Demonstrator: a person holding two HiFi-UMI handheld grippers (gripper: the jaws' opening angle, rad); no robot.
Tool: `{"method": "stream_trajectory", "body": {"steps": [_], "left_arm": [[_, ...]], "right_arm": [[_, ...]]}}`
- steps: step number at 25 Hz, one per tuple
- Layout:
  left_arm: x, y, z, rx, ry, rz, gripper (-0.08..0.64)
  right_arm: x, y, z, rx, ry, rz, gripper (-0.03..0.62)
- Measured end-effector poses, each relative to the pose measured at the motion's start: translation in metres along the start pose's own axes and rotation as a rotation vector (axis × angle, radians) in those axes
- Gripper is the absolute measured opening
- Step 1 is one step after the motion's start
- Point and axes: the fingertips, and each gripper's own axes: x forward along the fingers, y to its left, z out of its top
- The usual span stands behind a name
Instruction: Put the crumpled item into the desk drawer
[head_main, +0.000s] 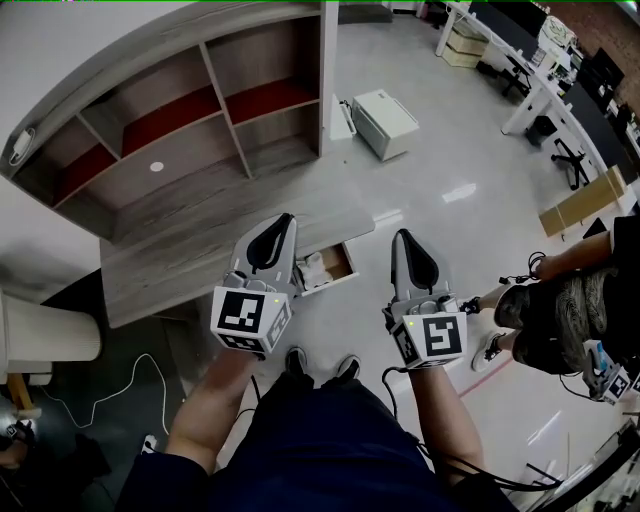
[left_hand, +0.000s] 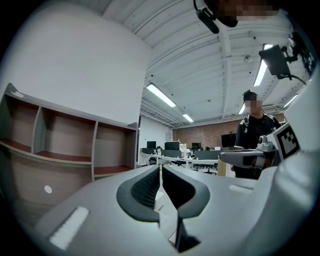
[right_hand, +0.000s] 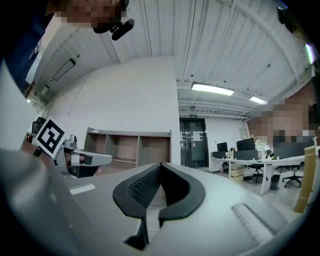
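Left claw (head_main: 287, 220) and right claw (head_main: 402, 236) both together, empty; drawer (head_main: 345, 262) partly hidden.

No legible text or numbers in any view. Left cube (head_main: 250, 318) and right cube (head_main: 437, 337): black-and-white square patterns only, no letters or digits. Green sign (right_hand: 192, 115) above door (right_hand: 193, 142): too small to read.
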Motion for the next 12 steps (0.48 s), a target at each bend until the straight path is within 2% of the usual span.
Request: {"method": "stream_trajectory", "body": {"steps": [7, 12], "left_arm": [[-0.0010, 0.0029, -0.0032, 0.009, 0.005, -0.003, 0.018], [-0.0008, -0.0013, -0.0055, 0.024, 0.010, -0.015, 0.018]], "right_arm": [[0.0037, -0.0058, 0.0014, -0.021, -0.034, -0.005, 0.006], [0.0033, -0.0090, 0.0011, 0.017, -0.018, -0.007, 0.006]]}}
